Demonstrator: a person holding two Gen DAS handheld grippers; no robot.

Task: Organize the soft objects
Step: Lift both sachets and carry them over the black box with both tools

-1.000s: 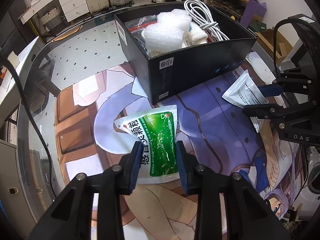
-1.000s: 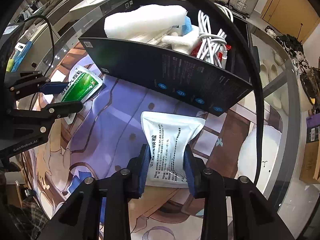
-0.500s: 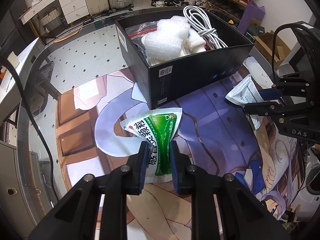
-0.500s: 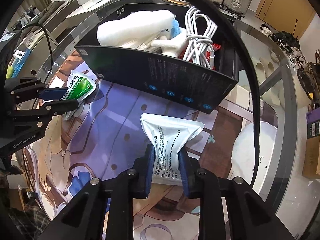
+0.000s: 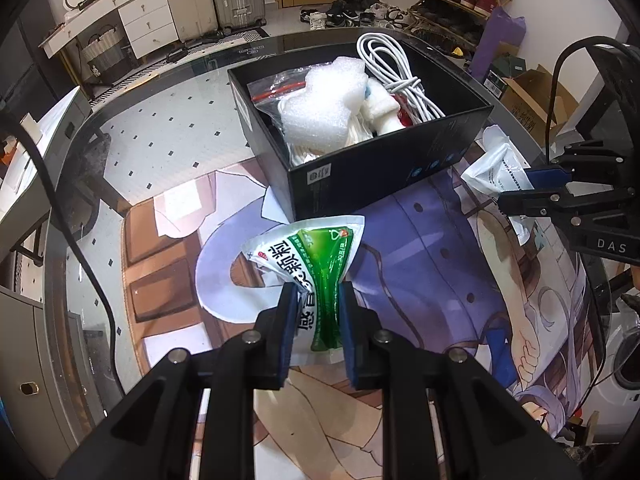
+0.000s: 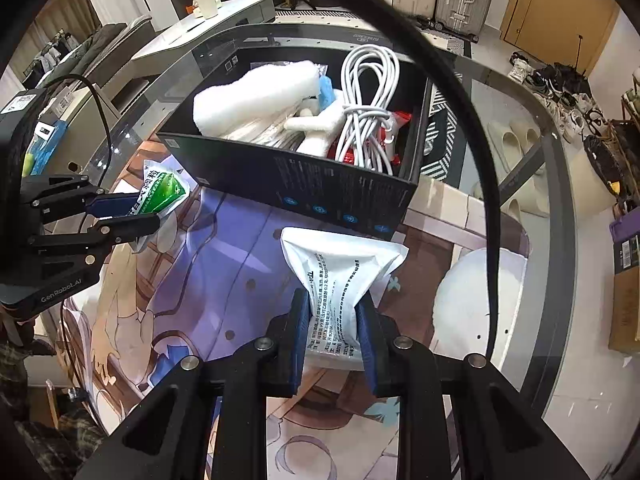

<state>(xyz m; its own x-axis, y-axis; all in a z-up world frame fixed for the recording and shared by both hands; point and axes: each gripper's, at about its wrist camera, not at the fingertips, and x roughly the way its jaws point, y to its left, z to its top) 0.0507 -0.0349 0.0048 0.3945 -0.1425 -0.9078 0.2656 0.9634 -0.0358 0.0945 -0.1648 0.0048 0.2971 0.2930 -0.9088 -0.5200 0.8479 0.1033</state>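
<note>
Cluttered room, round glass table point(image 5: 132, 128) with a printed anime mat point(image 5: 432, 264) on top. Black box point(image 5: 384, 164) sits on the mat, already loaded: foam wrap point(image 5: 320, 108), coiled white cable point(image 5: 394, 64), a red-zip bag, other bits I can't make out.

Left gripper point(image 5: 318, 312): jaws have just been closing, now pinched narrow on the green-and-white sachet point(image 5: 316, 256). Pouch is crumpled at the pinch, upper end fanned out toward the near corner of the box.

Right gripper point(image 6: 334, 320): jaws have just been closing too, clamped on the white printed sachet point(image 6: 340, 276), which buckles between the pads. Its top edge is just beside the box's front wall.

Step, as I read it: both grasps made, lift starting, neither sachet in the box yet.

Next move needs: raise both above the box rim, carry over the opening, release into free space. Box is fairly full, so pick the gaps; the cable side looks tighter. The sachets are limp, so a sagging end could catch on the rim.
</note>
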